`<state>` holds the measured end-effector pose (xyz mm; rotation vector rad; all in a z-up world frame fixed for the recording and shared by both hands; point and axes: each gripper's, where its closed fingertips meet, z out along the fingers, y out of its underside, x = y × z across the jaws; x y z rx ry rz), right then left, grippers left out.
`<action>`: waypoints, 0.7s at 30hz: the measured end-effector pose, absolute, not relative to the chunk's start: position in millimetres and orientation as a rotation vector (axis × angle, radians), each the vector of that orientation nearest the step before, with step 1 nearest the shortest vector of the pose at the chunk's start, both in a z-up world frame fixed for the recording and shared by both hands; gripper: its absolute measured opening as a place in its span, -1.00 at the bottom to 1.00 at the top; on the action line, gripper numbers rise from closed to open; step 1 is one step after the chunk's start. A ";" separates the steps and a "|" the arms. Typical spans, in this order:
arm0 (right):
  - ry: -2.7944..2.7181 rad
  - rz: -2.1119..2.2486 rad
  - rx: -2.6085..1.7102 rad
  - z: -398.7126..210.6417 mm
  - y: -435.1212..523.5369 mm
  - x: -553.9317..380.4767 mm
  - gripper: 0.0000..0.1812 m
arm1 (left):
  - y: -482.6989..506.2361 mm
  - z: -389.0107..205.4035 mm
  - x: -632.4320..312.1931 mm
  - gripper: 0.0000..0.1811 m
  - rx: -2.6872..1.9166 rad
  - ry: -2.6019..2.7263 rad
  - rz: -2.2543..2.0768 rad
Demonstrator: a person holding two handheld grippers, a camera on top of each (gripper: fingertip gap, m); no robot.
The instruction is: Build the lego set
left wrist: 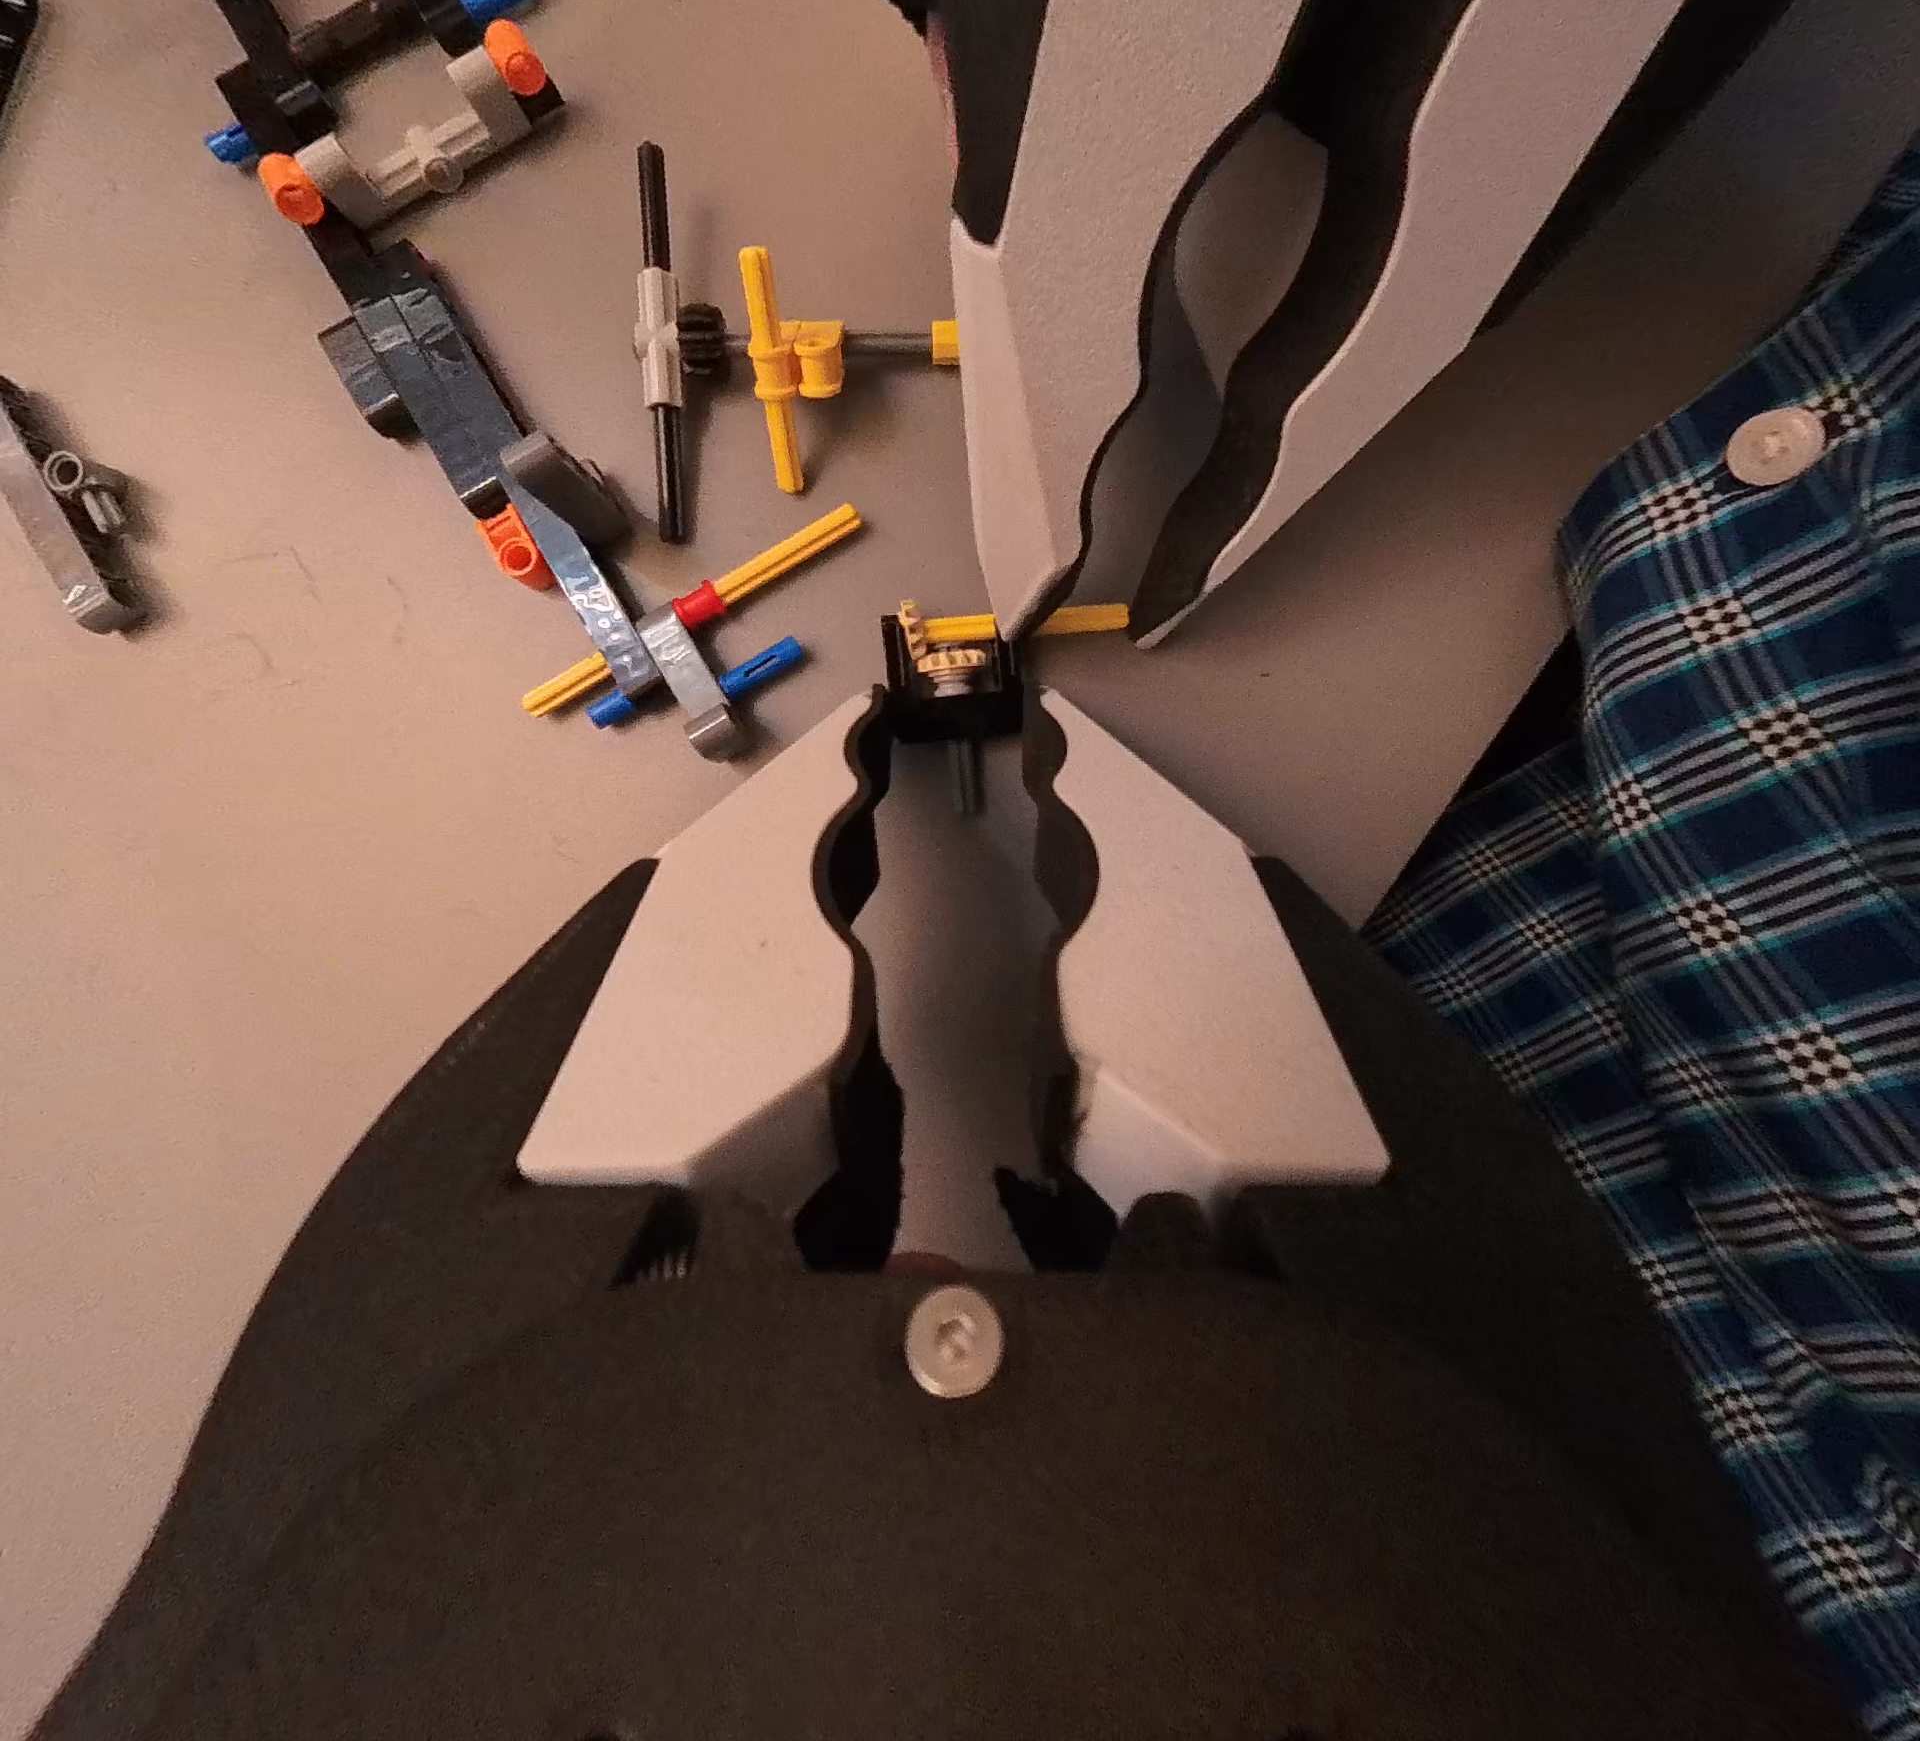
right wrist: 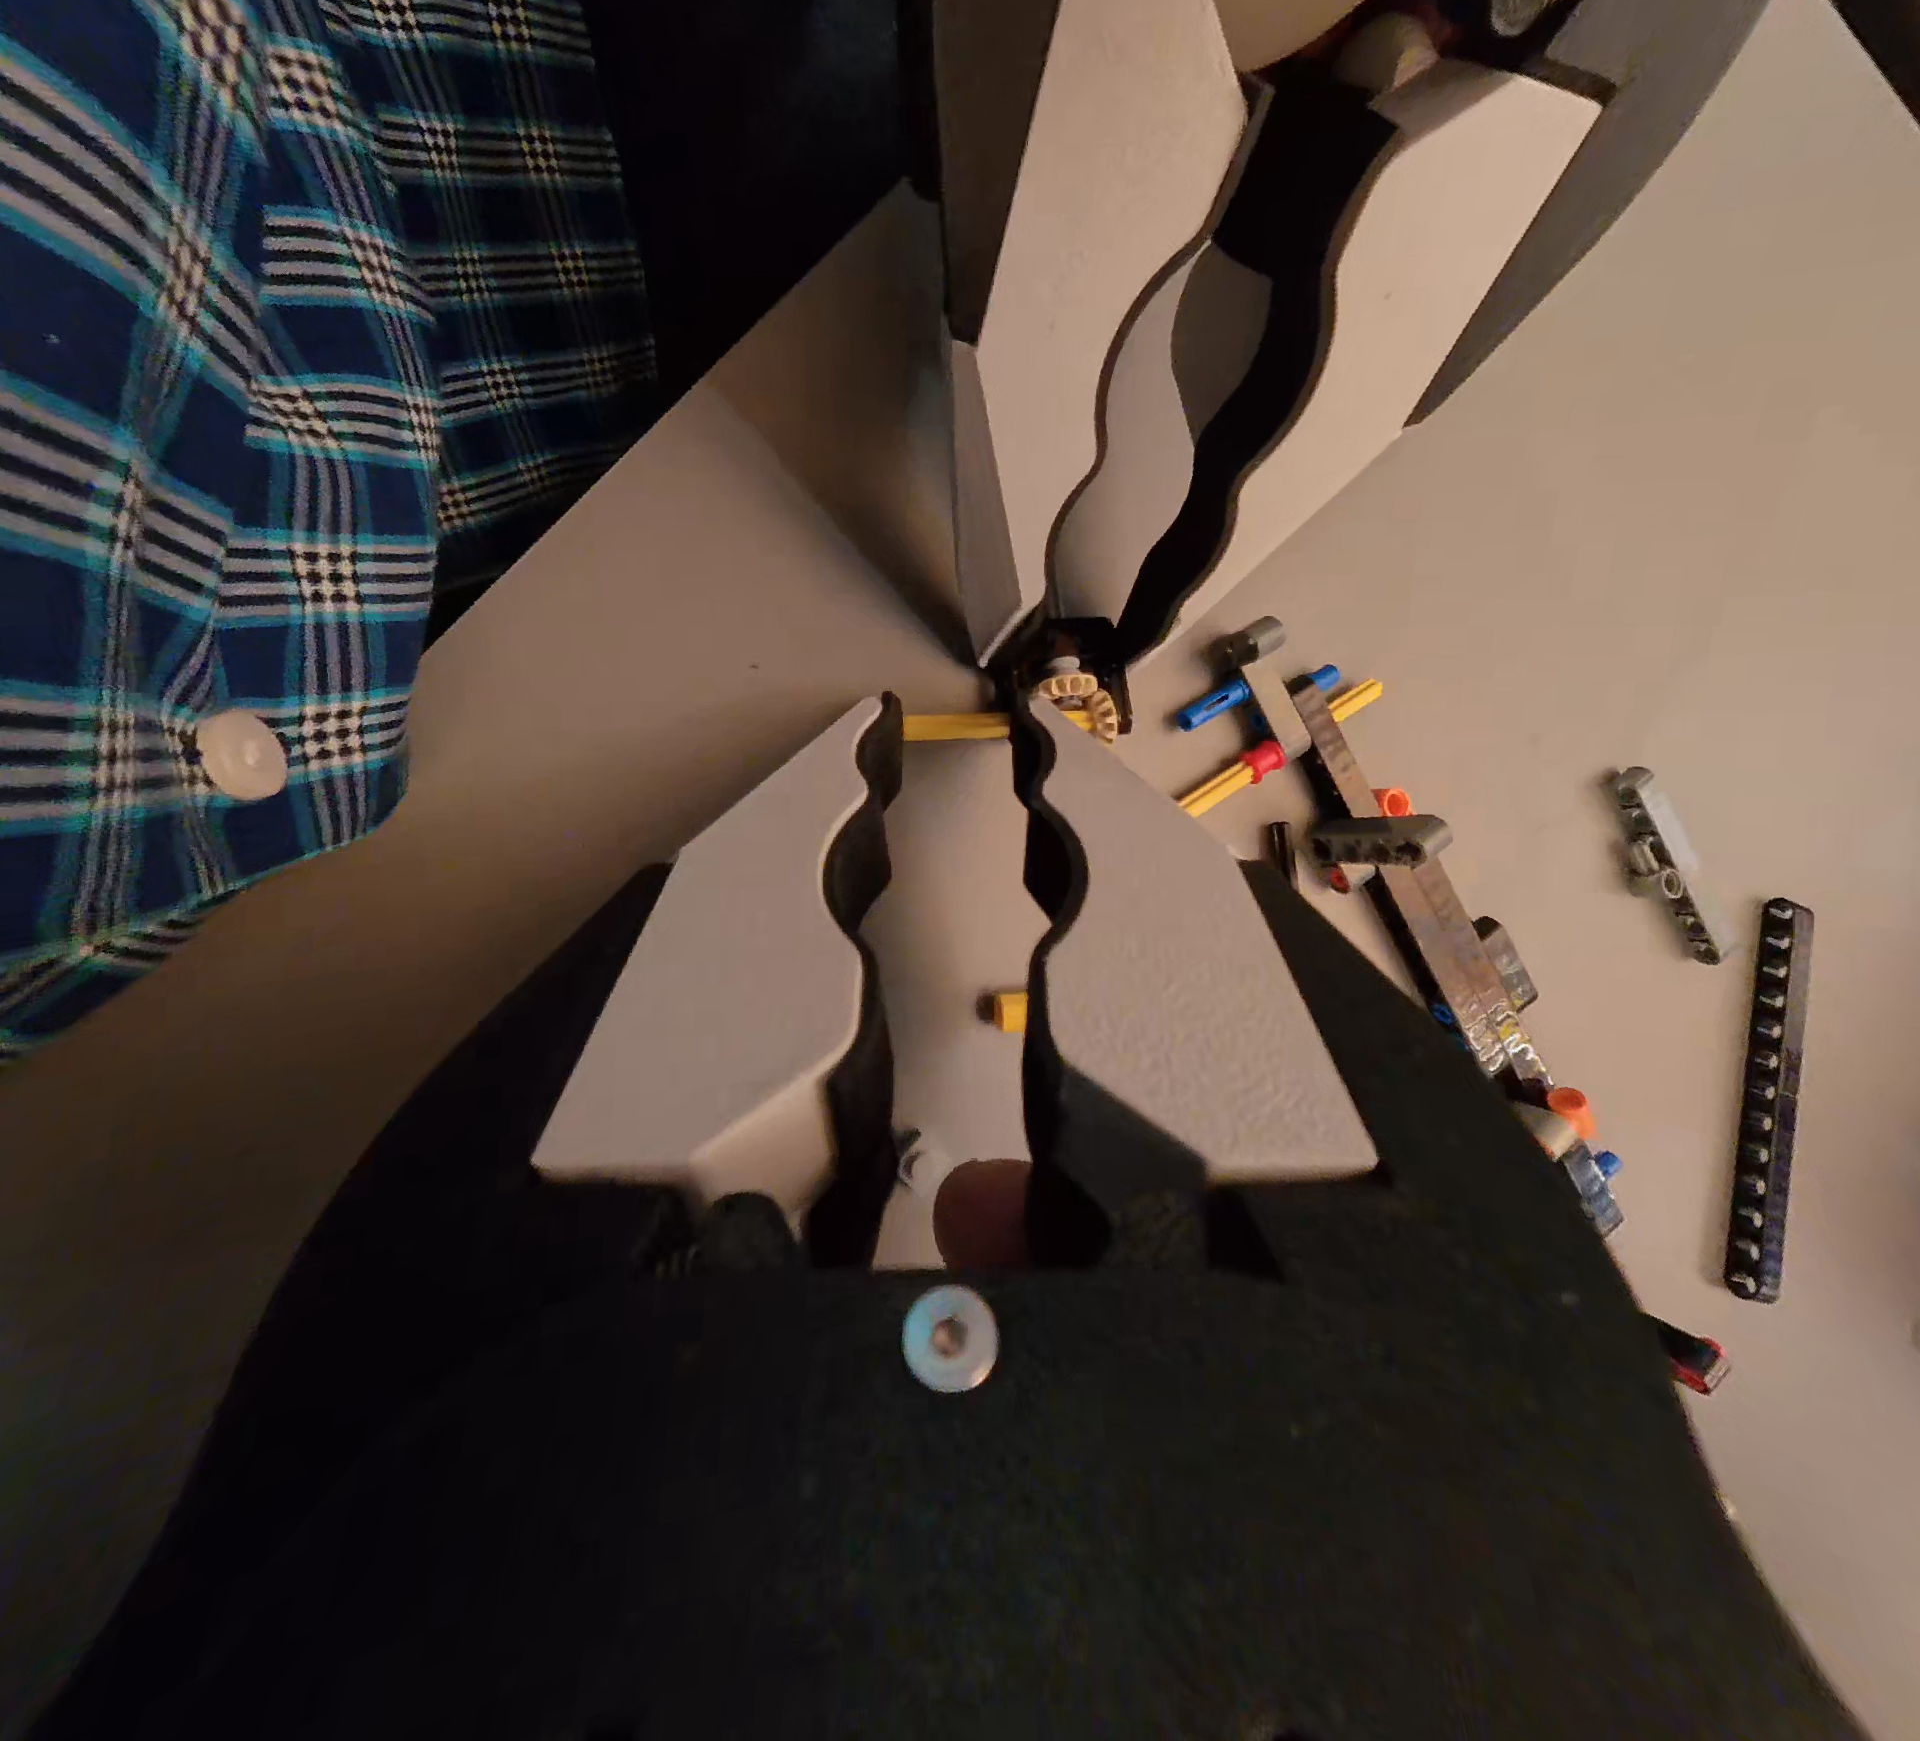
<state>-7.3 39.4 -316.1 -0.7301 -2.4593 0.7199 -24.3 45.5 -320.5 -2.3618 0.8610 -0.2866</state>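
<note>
At frame centre, we see the left gripper (left wrist: 951, 704) clamped on the small black gear frame (left wrist: 951, 678), light, rigid and easily twisted, while the right gripper (right wrist: 961, 725), jaws narrow, straddles its slippery yellow axle (right wrist: 951, 725), best pinched near the frame.

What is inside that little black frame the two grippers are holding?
Inside the black frame sit two tan gears, meshed, on a yellow axle and a grey axle. The frame's sides are hidden by fingertips.

Both wrist cameras look steeply down at the table (left wrist: 156, 860) from close, facing each other, sharing the black gear frame (left wrist: 951, 689)
</note>
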 end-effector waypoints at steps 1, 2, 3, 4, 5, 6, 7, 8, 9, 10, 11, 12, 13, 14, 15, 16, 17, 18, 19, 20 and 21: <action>-2.454 0.730 -0.741 -315.9 39.3 -7.5 -0.79 | 46.5 -320.4 -24.3 -0.75 -2.363 0.860 -0.290; -2.448 0.744 -0.753 -315.7 39.4 -7.6 -0.79 | 47.6 -320.4 -24.3 -0.75 -2.362 0.858 -0.292; -2.444 0.759 -0.764 -315.3 39.6 -7.7 -0.79 | 48.5 -320.5 -23.9 -0.75 -2.361 0.855 -0.294; -2.440 0.769 -0.774 -315.0 39.9 -8.3 -0.79 | 49.3 -320.3 -23.8 -0.75 -2.361 0.849 -0.294; -2.435 0.780 -0.786 -314.8 39.9 -8.8 -0.79 | 49.7 -320.0 -23.8 -0.75 -2.360 0.851 -0.294; -2.432 0.796 -0.803 -314.6 39.2 -9.2 -0.80 | 50.3 -319.9 -23.3 -0.75 -2.362 0.850 -0.296; -2.429 0.801 -0.803 -314.6 38.8 -9.3 -0.80 | 50.9 -319.8 -22.8 -0.75 -2.363 0.847 -0.294; -2.427 0.794 -0.782 -314.8 39.0 -9.2 -0.80 | 51.3 -319.8 -22.2 -0.75 -2.362 0.844 -0.291; -2.428 0.789 -0.771 -314.9 39.0 -9.2 -0.80 | 51.5 -319.8 -22.1 -0.75 -2.363 0.847 -0.292; -2.429 0.778 -0.766 -315.0 39.4 -10.0 -0.78 | 51.7 -319.8 -21.8 -0.75 -2.365 0.854 -0.296; -2.430 0.762 -0.767 -315.8 40.6 -10.7 -0.73 | 52.2 -319.8 -21.5 -0.75 -2.366 0.862 -0.298; -2.429 0.771 -0.771 -315.7 40.5 -10.8 -0.72 | 52.7 -319.8 -20.9 -0.75 -2.367 0.865 -0.299; -2.429 0.781 -0.776 -315.9 40.7 -10.6 -0.71 | 53.1 -319.9 -20.1 -0.75 -2.366 0.864 -0.299; -2.427 0.786 -0.771 -315.7 40.5 -10.1 -0.71 | 53.4 -319.9 -19.6 -0.75 -2.366 0.861 -0.299; -2.425 0.783 -0.762 -315.7 40.5 -9.7 -0.72 | 53.6 -320.1 -19.5 -0.75 -2.366 0.860 -0.299; -2.424 0.785 -0.774 -315.8 40.5 -9.9 -0.72 | 53.3 -319.9 -19.4 -0.75 -2.366 0.863 -0.299; -2.420 0.787 -0.786 -315.8 40.8 -10.5 -0.71 | 52.9 -319.8 -19.1 -0.75 -2.366 0.867 -0.301; -2.407 0.781 -0.787 -314.9 42.3 -11.7 -0.67 | 52.6 -319.7 -19.0 -0.75 -2.365 0.870 -0.302; -2.392 0.778 -0.796 -313.5 44.6 -13.1 -0.62 | 52.7 -319.8 -19.3 -0.75 -2.365 0.872 -0.302; -2.372 0.767 -0.822 -312.7 48.1 -15.1 -0.50 | 52.5 -319.8 -19.4 -0.75 -2.364 0.876 -0.298; -2.366 0.769 -0.836 -312.3 49.4 -15.4 -0.48 | 52.6 -319.6 -19.1 -0.75 -2.365 0.877 -0.295</action>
